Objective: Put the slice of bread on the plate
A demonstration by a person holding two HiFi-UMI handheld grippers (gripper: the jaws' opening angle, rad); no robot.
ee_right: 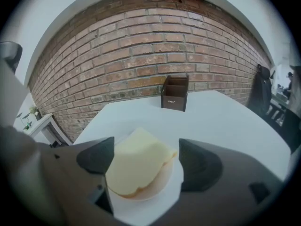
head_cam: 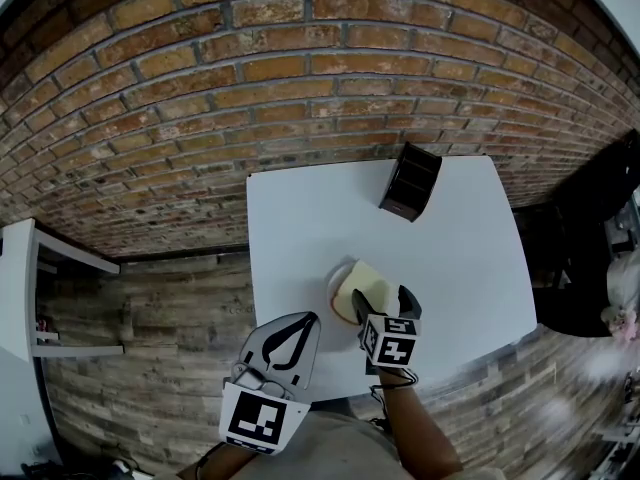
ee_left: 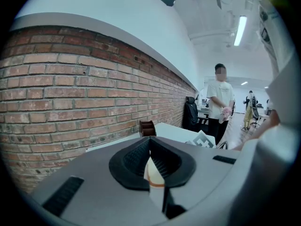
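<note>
A pale slice of bread (head_cam: 365,286) lies tilted on a small white plate (head_cam: 331,286) near the front of the white table (head_cam: 300,218). My right gripper (head_cam: 381,299) stands open around the plate, one jaw on each side of the slice. In the right gripper view the bread (ee_right: 138,166) rests on the plate (ee_right: 175,178) between the spread jaws of the right gripper (ee_right: 146,149); its left edge is close to the left pad and clear of the right one. My left gripper (head_cam: 300,320) hovers at the table's front left corner, shut and empty (ee_left: 149,139).
A dark brown open box (head_cam: 410,181) stands at the table's far edge against the brick wall (head_cam: 250,68). A white shelf unit (head_cam: 20,298) is off to the left over the wooden floor. In the left gripper view a person (ee_left: 218,102) stands beyond the table.
</note>
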